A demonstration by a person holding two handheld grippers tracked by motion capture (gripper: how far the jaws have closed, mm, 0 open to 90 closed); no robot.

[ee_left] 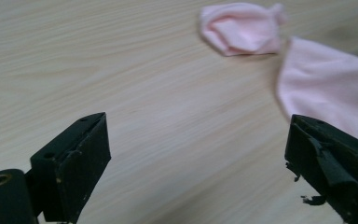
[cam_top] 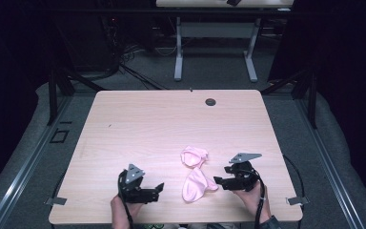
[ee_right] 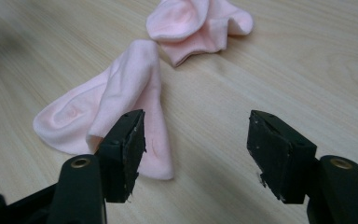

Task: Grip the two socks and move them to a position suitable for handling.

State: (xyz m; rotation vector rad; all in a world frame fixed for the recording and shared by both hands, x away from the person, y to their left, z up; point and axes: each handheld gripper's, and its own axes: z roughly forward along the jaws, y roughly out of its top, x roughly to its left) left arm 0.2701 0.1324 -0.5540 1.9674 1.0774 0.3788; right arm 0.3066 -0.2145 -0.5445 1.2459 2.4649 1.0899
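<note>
pink socks point(cam_top: 195, 174) | between both hand-held grippers, untouched | left point(cam_top: 158, 188), right point(cam_top: 218, 181) spread

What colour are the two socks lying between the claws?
Pale pink, both socks plain with no pattern; clearest in the right gripper view.

Two pink socks point(cam_top: 194, 174) on one table point(cam_top: 138, 129), and two grippers, left point(cam_top: 158, 188) and right point(cam_top: 218, 181).

Table: I see a light wood-grain top point(cam_top: 138, 124) with a dark grommet point(cam_top: 210, 101).
Floor: grey carpet point(cam_top: 209, 71), cables point(cam_top: 128, 67) trailing.
Beyond: second desk, white legs point(cam_top: 178, 52).
Surroundings: dark, black frame struts point(cam_top: 52, 90).
</note>
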